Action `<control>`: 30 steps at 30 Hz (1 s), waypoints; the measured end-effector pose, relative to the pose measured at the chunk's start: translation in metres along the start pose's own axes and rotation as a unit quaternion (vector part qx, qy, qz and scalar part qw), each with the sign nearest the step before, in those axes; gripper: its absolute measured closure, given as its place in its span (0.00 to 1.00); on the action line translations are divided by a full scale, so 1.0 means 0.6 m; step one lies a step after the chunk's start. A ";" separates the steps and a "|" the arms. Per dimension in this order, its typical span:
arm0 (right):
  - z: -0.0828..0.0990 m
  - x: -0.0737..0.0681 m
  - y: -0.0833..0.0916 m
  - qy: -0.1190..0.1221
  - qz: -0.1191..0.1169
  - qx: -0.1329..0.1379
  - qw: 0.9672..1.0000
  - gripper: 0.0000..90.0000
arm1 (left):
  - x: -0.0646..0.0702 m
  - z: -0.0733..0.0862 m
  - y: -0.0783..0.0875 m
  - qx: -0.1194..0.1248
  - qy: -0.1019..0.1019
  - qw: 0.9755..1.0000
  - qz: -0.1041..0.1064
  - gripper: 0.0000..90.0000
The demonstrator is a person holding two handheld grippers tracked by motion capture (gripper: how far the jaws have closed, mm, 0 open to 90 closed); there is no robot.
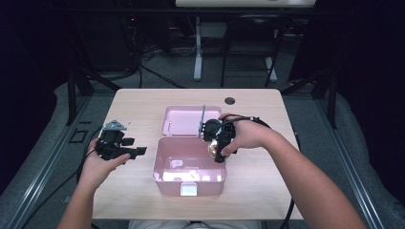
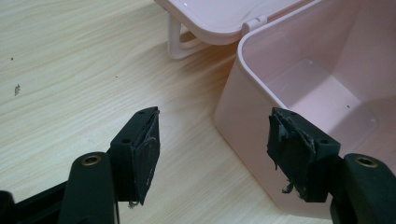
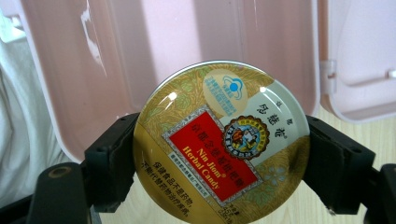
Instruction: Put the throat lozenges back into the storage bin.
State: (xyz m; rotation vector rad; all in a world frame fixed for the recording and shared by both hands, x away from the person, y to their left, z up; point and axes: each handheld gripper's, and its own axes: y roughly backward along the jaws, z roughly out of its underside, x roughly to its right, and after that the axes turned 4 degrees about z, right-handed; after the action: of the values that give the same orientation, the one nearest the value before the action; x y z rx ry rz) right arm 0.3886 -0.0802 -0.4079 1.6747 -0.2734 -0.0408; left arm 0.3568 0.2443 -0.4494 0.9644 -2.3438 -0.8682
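Two lines of English stand out on the round tin [image 3: 221,141] clamped between the jaws of the right hand-held gripper [image 1: 218,146]: "Nin Jiom" and "Herbal Candy", in pale letters on a red panel framed in silver. Chinese characters run above and below that panel, more sit on the grey band toward the right jaw, and a small blue-and-white emblem lies farther from the jaws near the tin's far rim; their wording is too fine to read. A round crest with a tiny picture sits just beside the red panel. The lid is glossy gold with a leaf pattern and catches bright glints.

The tin is held face toward the gripper's camera, each jaw pressing its rim from one side. In the high view it hangs just above the near-right corner of the open pink box [image 1: 189,171], beyond which the hinged lid [image 1: 184,120] lies flat on the desk [image 1: 133,102].

The left hand-held gripper [image 1: 136,151] is released, its jaws spread wide with nothing between them. Ahead of its right jaw stands the box wall; the worn black pads [image 2: 145,154] hover over bare wood.
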 end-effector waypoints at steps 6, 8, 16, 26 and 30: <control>-0.012 -0.004 -0.006 0.006 -0.002 -0.003 1.000 0.22 | 0.000 0.000 0.000 0.003 0.001 1.000 -0.002 0.38; -0.017 -0.006 -0.008 0.010 -0.003 -0.002 1.000 0.22 | 0.000 0.000 0.000 0.003 0.002 1.000 -0.001 0.38; -0.030 -0.011 -0.013 0.018 -0.005 -0.002 1.000 0.22 | -0.001 0.001 0.001 0.002 0.002 1.000 0.000 0.38; -0.037 -0.013 -0.024 0.025 -0.005 -0.006 1.000 0.22 | -0.002 0.001 0.001 0.001 0.003 1.000 0.001 0.38; -0.038 -0.014 -0.032 0.023 -0.014 0.003 1.000 0.22 | -0.002 0.001 0.001 0.001 0.003 1.000 0.001 0.38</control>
State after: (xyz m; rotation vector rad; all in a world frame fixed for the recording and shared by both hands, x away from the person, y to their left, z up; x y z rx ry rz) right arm 0.3876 -0.0544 -0.4248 1.6839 -0.2154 -0.0214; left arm 0.3568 0.2461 -0.4496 0.9648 -2.3402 -0.8622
